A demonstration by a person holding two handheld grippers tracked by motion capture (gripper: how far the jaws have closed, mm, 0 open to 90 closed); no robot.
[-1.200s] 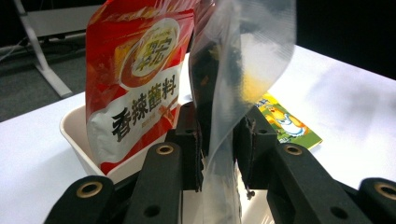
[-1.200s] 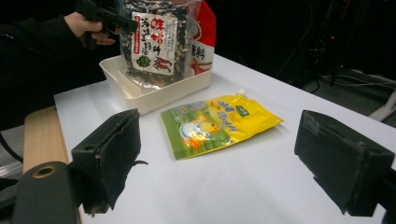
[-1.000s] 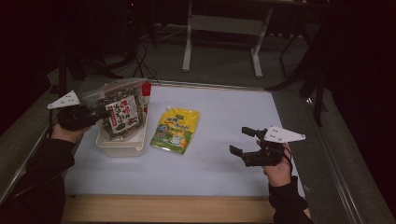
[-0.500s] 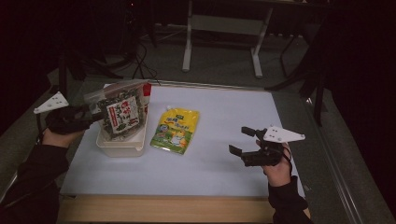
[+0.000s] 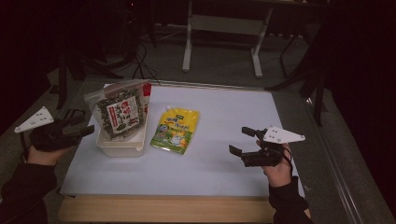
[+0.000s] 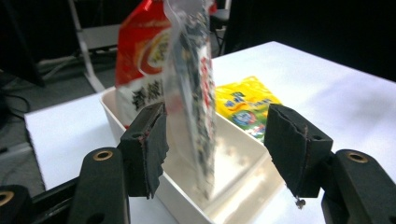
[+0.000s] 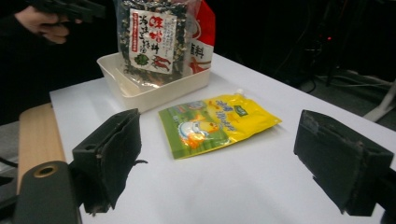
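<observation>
A clear bag of dark flakes with a red-and-white label stands in a white tub, leaning on a red bag behind it. My left gripper is just left of the tub. It is open, its jaws have just been opening, and nothing is pressed between them. A yellow pouch lies flat right of the tub. My right gripper hovers open and empty, pointing at the pouch.
The white tabletop has a wooden strip along its front edge. Metal stand legs and cables are on the dark floor beyond the far edge. The person's left hand is at the table's left side.
The left gripper let go of the clear bag, opened, and drew back to the left. The bag now stands by itself in the tub. The right gripper kept still.
</observation>
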